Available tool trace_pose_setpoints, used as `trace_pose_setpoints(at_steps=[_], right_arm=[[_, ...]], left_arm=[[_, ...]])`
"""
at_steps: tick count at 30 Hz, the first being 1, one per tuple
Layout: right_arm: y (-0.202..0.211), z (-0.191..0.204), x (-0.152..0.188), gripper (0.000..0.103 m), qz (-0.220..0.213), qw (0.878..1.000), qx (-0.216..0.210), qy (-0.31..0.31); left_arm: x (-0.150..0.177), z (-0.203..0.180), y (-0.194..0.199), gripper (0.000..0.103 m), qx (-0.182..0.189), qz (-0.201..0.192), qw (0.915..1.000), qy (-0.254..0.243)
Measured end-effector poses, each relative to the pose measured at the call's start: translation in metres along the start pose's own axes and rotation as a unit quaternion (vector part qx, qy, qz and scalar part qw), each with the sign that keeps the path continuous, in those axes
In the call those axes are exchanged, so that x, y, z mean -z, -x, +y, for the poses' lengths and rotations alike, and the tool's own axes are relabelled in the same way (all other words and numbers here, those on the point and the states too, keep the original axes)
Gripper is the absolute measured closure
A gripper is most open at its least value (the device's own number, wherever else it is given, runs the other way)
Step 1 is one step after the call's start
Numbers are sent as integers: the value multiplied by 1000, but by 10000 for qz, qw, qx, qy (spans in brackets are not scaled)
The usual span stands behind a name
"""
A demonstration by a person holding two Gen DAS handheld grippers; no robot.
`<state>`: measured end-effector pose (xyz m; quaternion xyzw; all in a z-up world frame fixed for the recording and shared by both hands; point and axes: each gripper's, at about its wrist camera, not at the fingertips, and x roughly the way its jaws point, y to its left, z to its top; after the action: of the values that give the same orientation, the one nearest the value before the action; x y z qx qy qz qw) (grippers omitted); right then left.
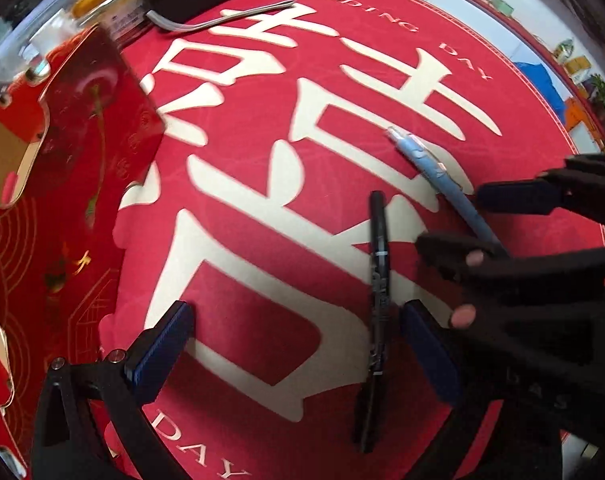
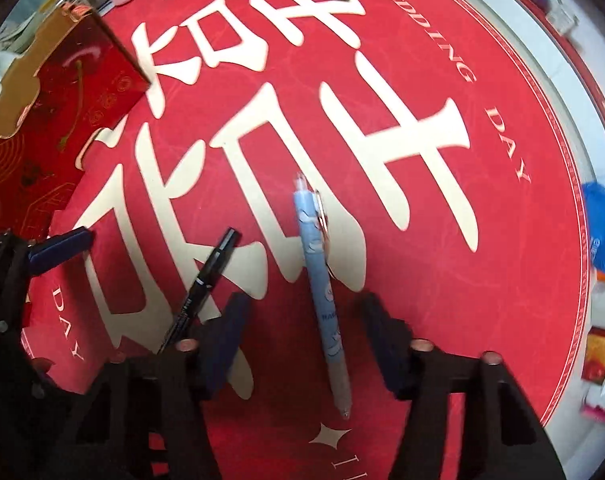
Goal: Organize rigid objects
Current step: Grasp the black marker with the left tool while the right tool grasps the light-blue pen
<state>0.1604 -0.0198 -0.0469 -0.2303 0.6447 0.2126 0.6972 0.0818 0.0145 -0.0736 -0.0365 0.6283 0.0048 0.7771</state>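
Two pens lie on a red counter mat (image 2: 442,280) printed with large cream characters.

The right hand-held gripper (image 2: 300,344) hangs low over the blue pen (image 2: 322,292), fingers spread wide and empty. The blue pen runs between them, its long axis pointing almost straight ahead along the fingers, tip toward the camera and clicker end away. It touches neither pad.

The left hand-held gripper (image 1: 298,348) is also spread and empty. The black pen (image 1: 376,320) lies between its fingers, close to the right-side pad, its length likewise running ahead and away. Each hand is therefore nearest its own pen, and a grasp looks to need only a drop and a squeeze across the barrel.

A red and gold box (image 1: 62,184) stands ahead and left of both grippers, probably the place for the pens.

The left view shows the right gripper (image 1: 462,216) straddling the blue pen (image 1: 434,172). The right view shows the black pen (image 2: 200,292) lying slanted, passing under its own left finger, and the left gripper's pad (image 2: 60,250) at far left.
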Motion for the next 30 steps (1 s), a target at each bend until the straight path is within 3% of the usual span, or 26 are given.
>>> trace_pose_setpoints(at_steps=[1,3,6,11,18,22,25,28,30], right_arm=[[-1,2,-3,82,36,10000,7,-10],[-2,6,-4,92,150,9999,13,-81],[-2,-6,14,92,299,9989,9,-373],[-4,-47,57,92,592,9862,-209,-1533],[-7,-46,51,92,633,9854,-194,-1569],[-12,-61,73,92,651,9841,109,-1649],[-11,-70,82,92,688,9821,246,-1738],[-6,-83,98,92,668,9772,102,-2012],[-6,-80,98,92,634,9779,122,-1987]], left_arm=[[-1,-6,1,0,5,-26,10000,-11],[-5,-14,1,0,7,-76,10000,-35],[-8,-28,-1,0,50,-112,9997,-216],[-7,-66,2,0,223,-317,9954,-878],[-4,-75,1,0,237,-473,9953,-817],[-6,-68,1,0,249,-476,9954,-791],[10,-58,5,0,135,-489,9979,-395],[8,-43,5,0,-36,-488,9985,245],[7,-44,4,0,-71,-489,9983,313]])
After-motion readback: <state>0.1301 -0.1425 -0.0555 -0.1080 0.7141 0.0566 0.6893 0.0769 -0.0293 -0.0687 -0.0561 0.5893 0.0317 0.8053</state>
